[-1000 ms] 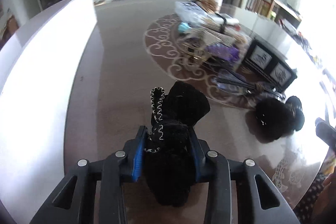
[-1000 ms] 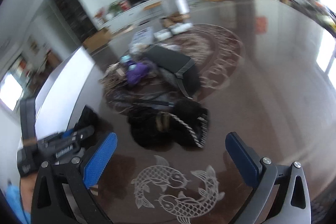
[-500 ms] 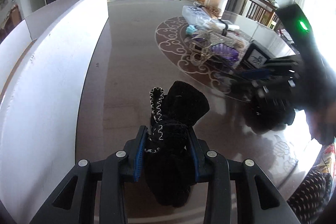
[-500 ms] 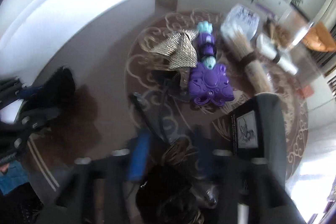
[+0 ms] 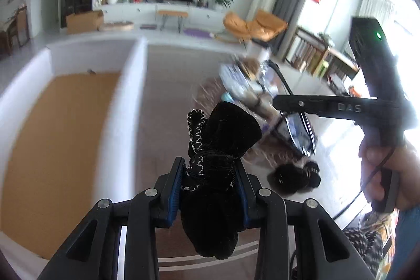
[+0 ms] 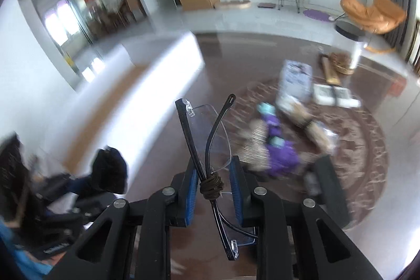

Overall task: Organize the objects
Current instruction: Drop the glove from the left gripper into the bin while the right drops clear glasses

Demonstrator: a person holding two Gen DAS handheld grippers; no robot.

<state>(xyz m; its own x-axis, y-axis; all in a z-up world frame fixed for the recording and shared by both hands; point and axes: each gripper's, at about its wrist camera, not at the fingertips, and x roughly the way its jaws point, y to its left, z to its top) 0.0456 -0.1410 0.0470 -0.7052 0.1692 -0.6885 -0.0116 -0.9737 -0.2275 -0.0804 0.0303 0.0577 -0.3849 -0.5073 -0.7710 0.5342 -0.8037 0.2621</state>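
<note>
Black velvet pouch [image 5: 212,175] sits clamped in the left claw [image 5: 210,188]; right claw [image 6: 214,190] pinches folded glasses [image 6: 210,162].

The letters "DAS" stand in pale print on the black plastic arm of the right gripper [image 5: 349,108], beside its handle.

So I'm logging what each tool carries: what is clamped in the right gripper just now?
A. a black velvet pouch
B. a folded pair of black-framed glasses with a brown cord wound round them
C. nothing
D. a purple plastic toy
B: the right wrist view shows the right gripper shut on the folded black-framed glasses, while the black velvet pouch sits in the left gripper.
</note>
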